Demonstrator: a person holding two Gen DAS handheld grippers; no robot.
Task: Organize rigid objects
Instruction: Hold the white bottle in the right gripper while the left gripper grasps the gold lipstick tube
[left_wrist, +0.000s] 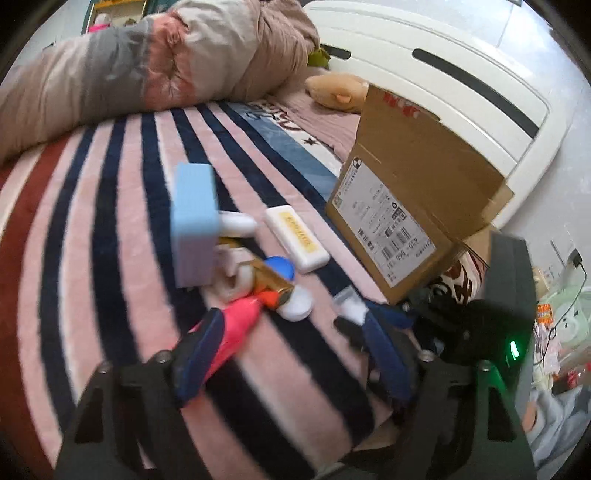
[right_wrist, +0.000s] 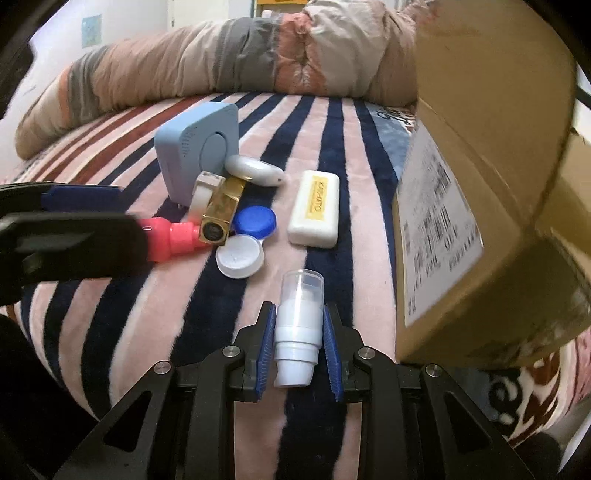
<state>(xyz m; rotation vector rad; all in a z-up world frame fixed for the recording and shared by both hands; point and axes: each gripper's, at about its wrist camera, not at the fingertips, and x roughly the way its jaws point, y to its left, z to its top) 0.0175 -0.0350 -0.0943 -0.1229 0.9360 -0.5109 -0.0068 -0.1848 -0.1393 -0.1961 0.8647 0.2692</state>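
Near the bed's (right_wrist: 325, 177) right edge, just left of the cardboard box (right_wrist: 491, 177), the white pump bottle (right_wrist: 297, 328) sits pinched between the right gripper's (right_wrist: 299, 347) blue pads. I judge a level carry over the box rim best. The left gripper (left_wrist: 291, 343), spread wide, touches the pink bottle (left_wrist: 236, 325) with one pad

Pink, navy and maroon striped blanket (right_wrist: 325, 155) — pale blue box (right_wrist: 195, 155), brown carton (right_wrist: 491, 110)
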